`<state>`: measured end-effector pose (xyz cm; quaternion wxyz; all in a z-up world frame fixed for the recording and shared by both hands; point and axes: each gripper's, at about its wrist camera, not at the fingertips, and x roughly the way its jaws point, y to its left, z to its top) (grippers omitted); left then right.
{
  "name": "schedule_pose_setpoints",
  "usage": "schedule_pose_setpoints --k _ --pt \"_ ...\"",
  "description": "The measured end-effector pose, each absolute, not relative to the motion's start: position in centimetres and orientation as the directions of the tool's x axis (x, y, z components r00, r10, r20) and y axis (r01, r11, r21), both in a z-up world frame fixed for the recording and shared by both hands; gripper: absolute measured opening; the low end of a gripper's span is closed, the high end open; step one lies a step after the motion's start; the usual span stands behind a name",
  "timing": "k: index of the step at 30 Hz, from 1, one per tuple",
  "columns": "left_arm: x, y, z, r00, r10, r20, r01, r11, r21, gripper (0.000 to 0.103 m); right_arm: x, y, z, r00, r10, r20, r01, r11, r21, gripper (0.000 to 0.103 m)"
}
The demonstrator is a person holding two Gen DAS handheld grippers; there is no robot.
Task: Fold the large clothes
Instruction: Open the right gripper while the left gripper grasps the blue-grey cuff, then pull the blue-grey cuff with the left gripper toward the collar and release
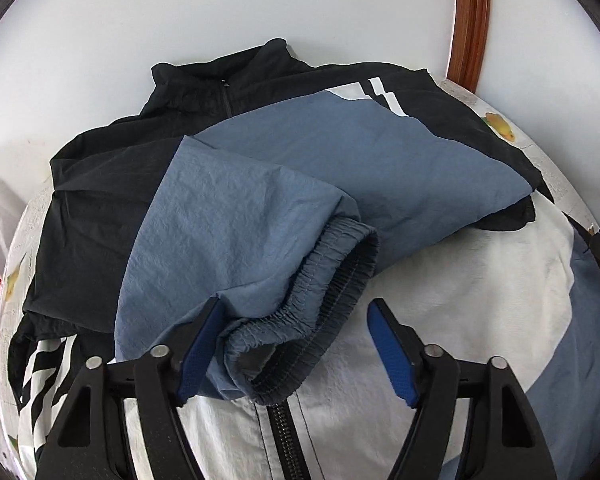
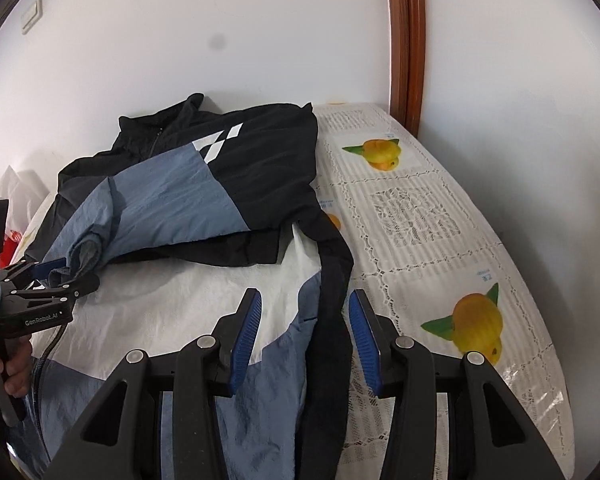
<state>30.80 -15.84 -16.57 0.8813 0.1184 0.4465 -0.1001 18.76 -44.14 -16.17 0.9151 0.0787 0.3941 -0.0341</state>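
- Left gripper at lower centre, fingers wide, blue sleeve cuff between them, ungripped.
- Right gripper at lower centre, fingers wide over jacket edge.

Jacket: thin woven cloth, matt and finely crinkled, in black, slate-blue and white panels; the sleeve cuff is gathered elastic, ribbed with stitched rows; the front zip has coarse dark teeth, material uncertain. Table covering: lace-patterned cloth with printed fruit, under what looks like a clear glossy film showing glare near its edge. Left gripper and right gripper: matt black plastic frames with bright metal pins; blue finger pads ridged, rubbery. Door frame: varnished reddish wood, semi-gloss. Wall: smooth matt paint.
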Motion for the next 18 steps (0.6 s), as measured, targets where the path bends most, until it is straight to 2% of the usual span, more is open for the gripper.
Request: schedule_pose_setpoints --k 5,7,9,18 --pt "30.7 -15.1 -16.0 0.582 -0.086 -0.809 0.286 0.953 0.105 0.035 18.9 -43.3 -15.7 0.689 -0.013 -0.724 0.122 0.988 0.099 0.045" --pt "30.4 -14.7 -15.3 0.589 -0.094 -0.803 0.286 0.953 0.098 0.029 18.8 -42.9 -15.2 0.693 -0.011 -0.721 0.118 0.988 0.097 0.045" --pt "30.1 -14.0 -14.5 0.604 -0.102 -0.791 0.284 0.954 0.094 0.012 18.5 -42.3 -14.5 0.7 -0.013 -0.714 0.112 0.989 0.092 0.045" --pt "29.8 -7.8 -10.5 0.667 -0.092 -0.739 0.197 0.979 0.056 0.009 19.4 -38.6 -11.7 0.725 0.001 -0.689 0.075 0.994 0.08 0.045"
